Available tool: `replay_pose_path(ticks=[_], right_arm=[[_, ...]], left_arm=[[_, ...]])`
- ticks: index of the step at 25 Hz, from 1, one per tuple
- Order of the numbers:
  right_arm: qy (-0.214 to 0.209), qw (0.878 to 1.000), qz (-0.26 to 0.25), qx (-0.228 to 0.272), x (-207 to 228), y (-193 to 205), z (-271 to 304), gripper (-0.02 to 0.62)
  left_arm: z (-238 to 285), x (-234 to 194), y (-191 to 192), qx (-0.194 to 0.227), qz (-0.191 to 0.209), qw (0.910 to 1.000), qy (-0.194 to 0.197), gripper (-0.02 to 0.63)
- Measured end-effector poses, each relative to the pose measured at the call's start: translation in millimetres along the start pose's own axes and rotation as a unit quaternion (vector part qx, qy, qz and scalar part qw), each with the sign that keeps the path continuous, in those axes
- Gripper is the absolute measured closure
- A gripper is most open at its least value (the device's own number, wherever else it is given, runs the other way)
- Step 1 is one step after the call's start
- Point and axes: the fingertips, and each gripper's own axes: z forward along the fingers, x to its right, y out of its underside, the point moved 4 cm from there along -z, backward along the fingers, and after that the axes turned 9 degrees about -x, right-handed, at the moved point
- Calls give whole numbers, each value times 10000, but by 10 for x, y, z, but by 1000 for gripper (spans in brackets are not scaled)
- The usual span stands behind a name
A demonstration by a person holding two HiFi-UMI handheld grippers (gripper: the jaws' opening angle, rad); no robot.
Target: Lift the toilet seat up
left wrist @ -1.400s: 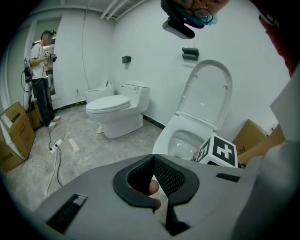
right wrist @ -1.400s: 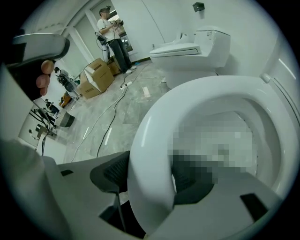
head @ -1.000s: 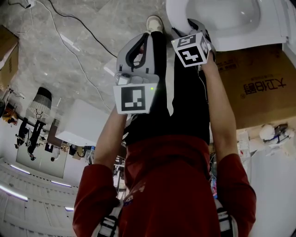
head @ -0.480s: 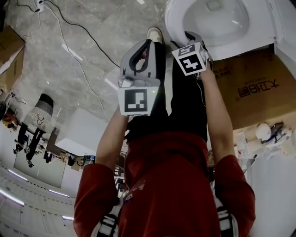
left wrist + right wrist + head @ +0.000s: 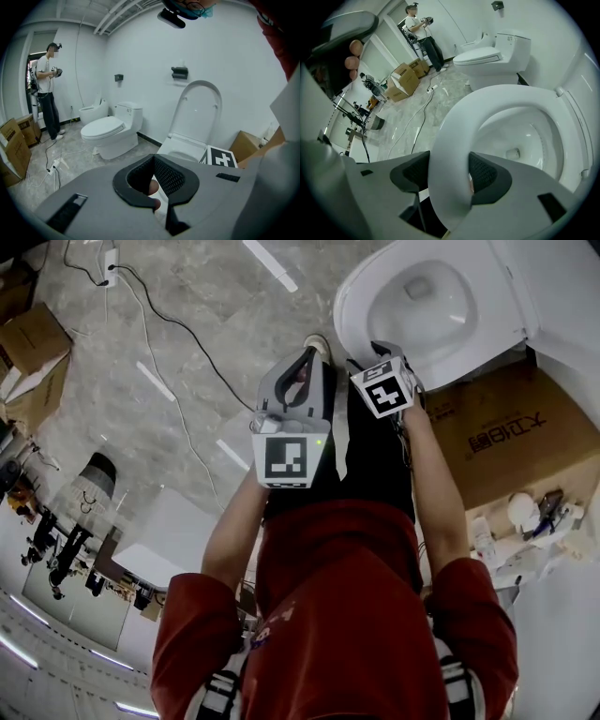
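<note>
The white toilet (image 5: 422,296) stands at the top right of the head view, its lid (image 5: 197,105) upright against the wall. My right gripper (image 5: 380,351) is at the front of the toilet seat (image 5: 349,298). In the right gripper view the gripper (image 5: 447,176) is shut on the seat ring (image 5: 454,136), one black pad on either side of it. My left gripper (image 5: 306,357) hangs in the air left of the toilet, over the person's dark trouser leg. Seen from its own camera, the left gripper (image 5: 153,161) has its jaws shut with nothing held.
A brown cardboard box (image 5: 511,432) sits right beside the toilet. Cables (image 5: 178,329) run over the marble floor, with more boxes (image 5: 33,343) at the far left. A second toilet (image 5: 110,129) and a standing person (image 5: 47,89) are further back in the room.
The head view has shifted, so more of the toilet bowl and floor shows. My right gripper stays on the seat's front rim. The left gripper stays beside it in the air.
</note>
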Motion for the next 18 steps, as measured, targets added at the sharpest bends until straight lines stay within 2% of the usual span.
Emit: replay_pose_path(ticks=[7,13,18], right_arm=[[-117,9999,22,-22,-64,-19,-401,351],[-27,10000,10,-30,-59,-55,-710,353],[126,9999,-55,-9,-45,-78,-1016,353]], left_arm=[[-261,105,-305,174,154,9997,27,595],[-387,233,-465,116,423,9989,173,595],[-518,343,-679,346,617,9972,238,595]])
